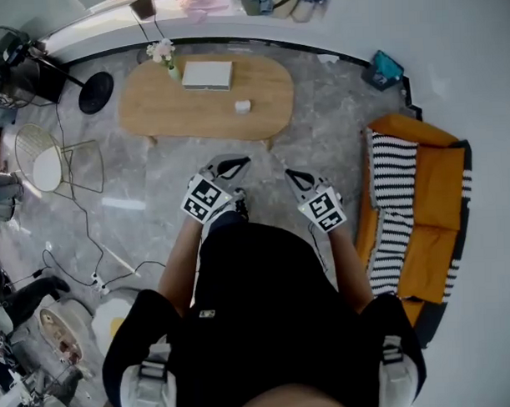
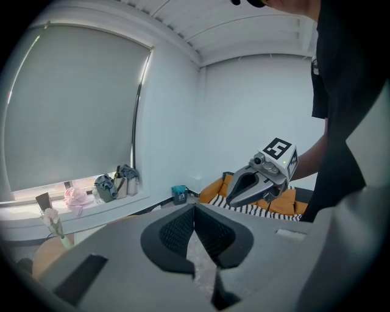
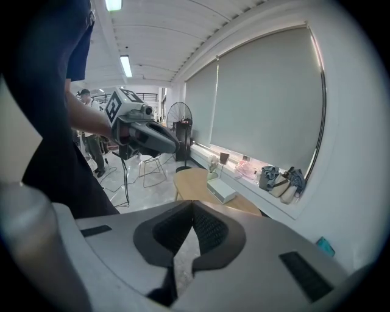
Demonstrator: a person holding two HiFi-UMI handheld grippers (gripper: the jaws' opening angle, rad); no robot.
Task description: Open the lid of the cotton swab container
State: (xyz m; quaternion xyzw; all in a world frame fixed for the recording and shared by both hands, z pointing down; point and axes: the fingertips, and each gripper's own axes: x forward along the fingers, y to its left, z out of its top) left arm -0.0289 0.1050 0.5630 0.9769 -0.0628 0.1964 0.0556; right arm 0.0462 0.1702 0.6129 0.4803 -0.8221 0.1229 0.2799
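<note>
An oval wooden table stands ahead of me, some way beyond both grippers. On it lie a flat white box and a small white container; I cannot tell which one holds the cotton swabs. My left gripper and right gripper hang side by side in front of my body, above the floor and short of the table. Both are shut with nothing between the jaws. In the left gripper view its jaws meet, and so do the jaws in the right gripper view. The table and white box show there.
A vase of flowers stands at the table's far left. An orange sofa with a striped cushion is on the right. A floor fan, a wire chair and cables are at the left. Bags line the windowsill.
</note>
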